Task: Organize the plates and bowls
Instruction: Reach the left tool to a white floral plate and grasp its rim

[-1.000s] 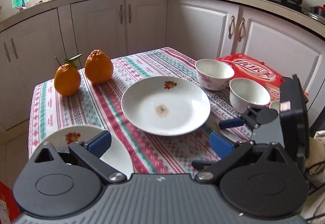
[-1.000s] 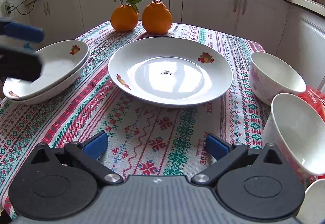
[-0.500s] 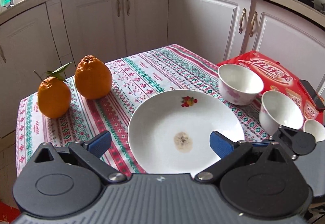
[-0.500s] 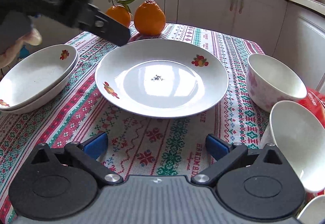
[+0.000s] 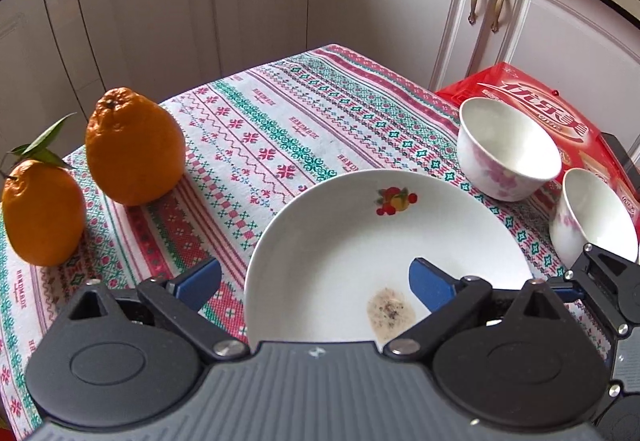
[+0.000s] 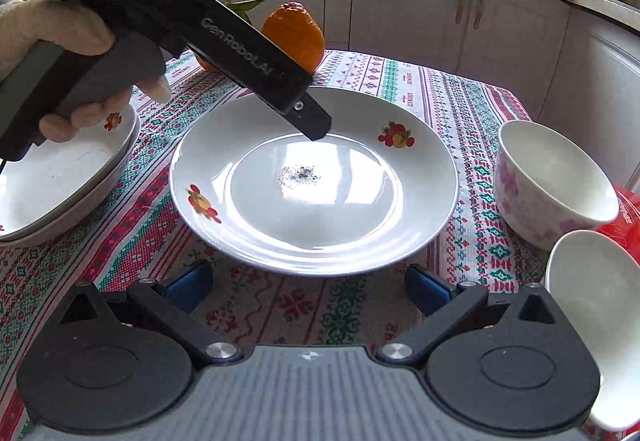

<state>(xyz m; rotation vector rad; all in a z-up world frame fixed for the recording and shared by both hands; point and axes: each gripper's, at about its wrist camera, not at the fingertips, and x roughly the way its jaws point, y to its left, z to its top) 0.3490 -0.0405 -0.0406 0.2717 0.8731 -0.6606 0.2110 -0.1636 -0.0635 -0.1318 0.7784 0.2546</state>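
Note:
A large white plate (image 5: 360, 241) with fruit prints and a dark smudge lies mid-table on the patterned cloth. My left gripper (image 5: 314, 281) straddles the plate's left rim, one finger outside it and the other over the plate's inside. Its jaws are closing and the pads are not touching the plate. In the right wrist view, one of the left gripper's fingers (image 6: 312, 121) hangs just above the plate (image 6: 420, 209). My right gripper (image 6: 308, 281) stands open and empty at the plate's near rim. Two stacked plates (image 6: 60, 177) sit at the left. Two white bowls (image 6: 552, 177) (image 6: 592, 281) stand at the right.
Two oranges (image 5: 132, 149) (image 5: 40, 213) stand at the table's far left. A red package (image 5: 532, 101) lies behind the bowls (image 5: 504, 149) (image 5: 592, 213). Kitchen cabinets (image 5: 260, 1) close in past the table's far edge. A gloved hand (image 6: 60, 33) holds the left gripper.
My left gripper has swung from the stacked plates across to the large plate and come down over its rim, its jaws narrowing a little. The right gripper has hardly moved.

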